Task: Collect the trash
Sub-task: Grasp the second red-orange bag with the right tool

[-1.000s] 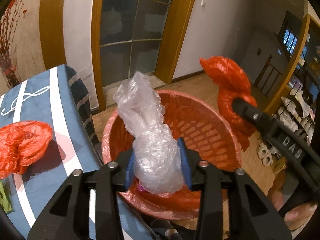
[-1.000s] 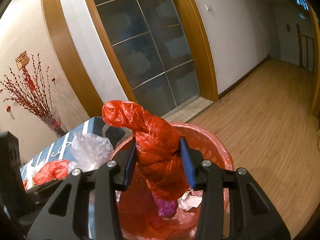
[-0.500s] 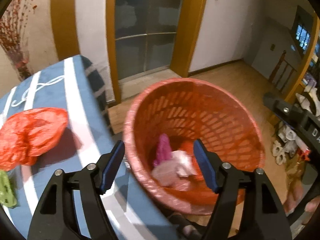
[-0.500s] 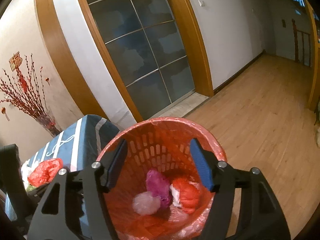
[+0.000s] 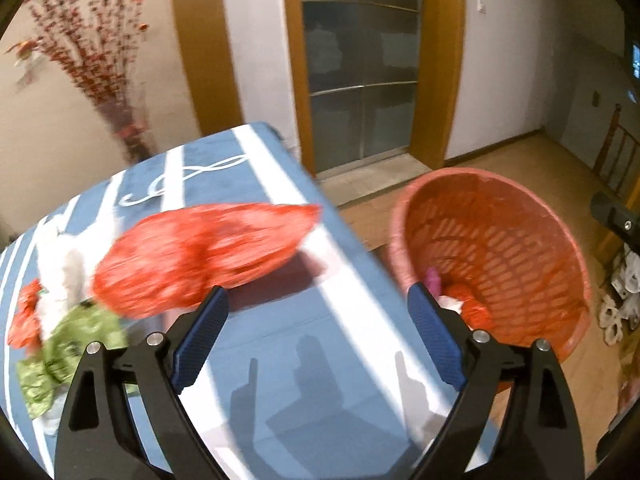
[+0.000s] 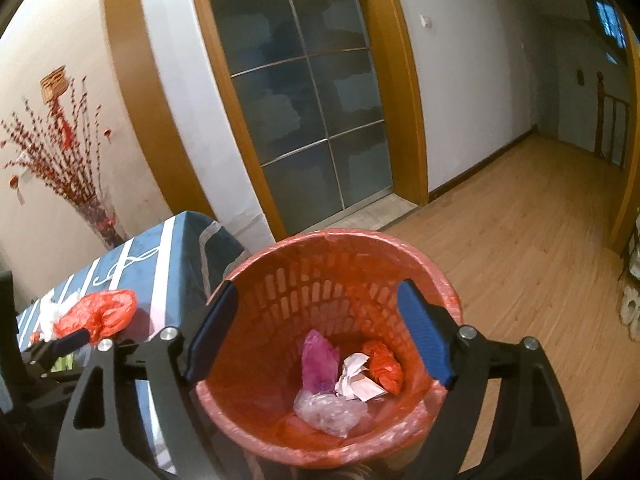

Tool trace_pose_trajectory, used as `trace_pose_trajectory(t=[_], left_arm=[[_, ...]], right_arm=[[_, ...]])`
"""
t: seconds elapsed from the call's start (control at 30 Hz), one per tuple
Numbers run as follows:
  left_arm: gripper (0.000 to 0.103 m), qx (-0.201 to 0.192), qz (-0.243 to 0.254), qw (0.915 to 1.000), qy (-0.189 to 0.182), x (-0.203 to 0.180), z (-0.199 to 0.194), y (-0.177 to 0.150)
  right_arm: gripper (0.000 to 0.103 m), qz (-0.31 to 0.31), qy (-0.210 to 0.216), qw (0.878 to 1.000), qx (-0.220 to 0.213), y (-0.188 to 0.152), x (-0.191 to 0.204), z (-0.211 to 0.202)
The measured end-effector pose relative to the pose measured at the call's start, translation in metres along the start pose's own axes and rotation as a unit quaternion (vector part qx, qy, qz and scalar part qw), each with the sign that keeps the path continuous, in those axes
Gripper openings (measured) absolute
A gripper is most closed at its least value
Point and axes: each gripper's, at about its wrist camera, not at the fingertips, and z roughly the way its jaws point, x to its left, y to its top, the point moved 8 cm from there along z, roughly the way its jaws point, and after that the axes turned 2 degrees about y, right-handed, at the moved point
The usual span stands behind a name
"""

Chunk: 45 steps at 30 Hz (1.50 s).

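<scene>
My left gripper (image 5: 316, 304) is open and empty above the blue striped table (image 5: 280, 340), just short of a red plastic bag (image 5: 200, 256) lying on it. Green wrapper (image 5: 68, 348), white scraps (image 5: 60, 276) and a small red scrap (image 5: 24, 320) lie left of that bag. My right gripper (image 6: 316, 312) is open and empty over the orange basket (image 6: 320, 248). Inside the basket lie a clear bag (image 6: 328, 412), a purple bag (image 6: 318, 362), crumpled white paper (image 6: 356, 376) and a red bag (image 6: 384, 364). The basket also shows in the left wrist view (image 5: 500, 200).
The basket stands on a wooden floor (image 6: 520, 240) beside the table's corner. A glass door with wooden frame (image 6: 304, 120) is behind. A vase of red branches (image 6: 92, 208) stands by the wall. Shoes (image 5: 616, 308) lie at right.
Both grippers opened and dropped their bags, clear and red, into the basket. The left gripper then swung left from over the basket to over the table.
</scene>
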Motion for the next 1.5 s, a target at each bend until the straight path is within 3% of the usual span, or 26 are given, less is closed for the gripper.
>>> trace_pose_trajectory(t=[0.37, 0.67, 1.0, 1.03, 1.1, 1.13, 1.2, 1.27, 1.37, 1.5], left_arm=[[0.092, -0.022, -0.057, 0.9958, 0.069, 0.115, -0.038, -0.038], [0.094, -0.034, -0.138, 0.9814, 0.129, 0.232, -0.069, -0.072], [0.094, -0.033, -0.174, 0.9758, 0.128, 0.283, -0.07, -0.087], [0.094, -0.033, -0.176, 0.976, 0.125, 0.284, -0.07, -0.089], [0.094, -0.031, -0.176, 0.9768, 0.117, 0.285, -0.067, -0.091], [0.094, -0.03, -0.176, 0.9774, 0.114, 0.284, -0.066, -0.091], [0.094, -0.029, -0.172, 0.9787, 0.108, 0.282, -0.065, -0.092], [0.094, -0.027, -0.165, 0.9802, 0.106, 0.277, -0.063, -0.093], [0.094, -0.023, -0.153, 0.9835, 0.094, 0.265, -0.061, -0.092], [0.086, -0.02, -0.138, 0.9868, 0.083, 0.25, -0.055, -0.085]], right_arm=[[0.083, -0.075, 0.07, 0.994, 0.034, -0.026, 0.106, 0.006], [0.083, -0.139, 0.139, 0.977, 0.084, -0.061, 0.233, 0.044], [0.08, -0.121, 0.144, 0.972, 0.14, -0.076, 0.305, 0.11], [0.078, -0.132, 0.132, 0.971, 0.152, -0.082, 0.308, 0.119], [0.059, -0.15, 0.112, 0.967, 0.172, -0.093, 0.307, 0.13], [0.055, -0.158, 0.105, 0.965, 0.179, -0.099, 0.306, 0.134], [0.039, -0.168, 0.103, 0.965, 0.172, -0.101, 0.304, 0.132], [0.03, -0.171, 0.11, 0.964, 0.173, -0.101, 0.301, 0.126], [0.024, -0.166, 0.12, 0.963, 0.175, -0.101, 0.294, 0.115], [0.023, -0.162, 0.129, 0.964, 0.165, -0.102, 0.284, 0.097]])
